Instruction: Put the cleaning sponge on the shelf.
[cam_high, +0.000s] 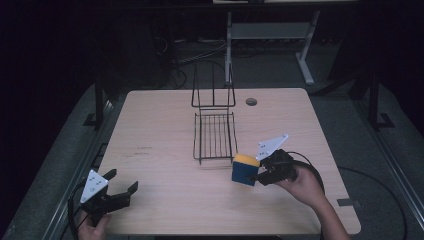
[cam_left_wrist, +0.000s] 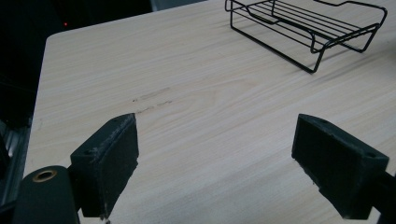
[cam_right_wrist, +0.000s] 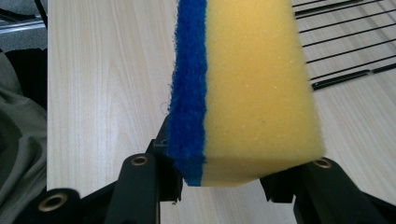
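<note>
Your right gripper (cam_high: 256, 176) clamps a sponge (cam_high: 245, 169), yellow foam with a blue scrub face, and holds it above the table (cam_high: 165, 200) just off the near right corner of the wire rack (cam_high: 215, 136). In the right gripper view the sponge (cam_right_wrist: 247, 88) fills the space between the jaws, which pinch its lower end; the blue face sits on one side and the rack's bars (cam_right_wrist: 345, 51) lie just past it. Your left gripper (cam_high: 122, 189) rests at the near left corner of the table, jaws spread wide on nothing, well apart from the rack. The likely step is setting the sponge into the rack's tray. Carry it level over the near rim, high enough that the foam clears the wire. Lower it onto the flat bars before you let go. Keep the squeeze light: the foam gives, and a hard pinch may make it spring as the jaws part.
</note>
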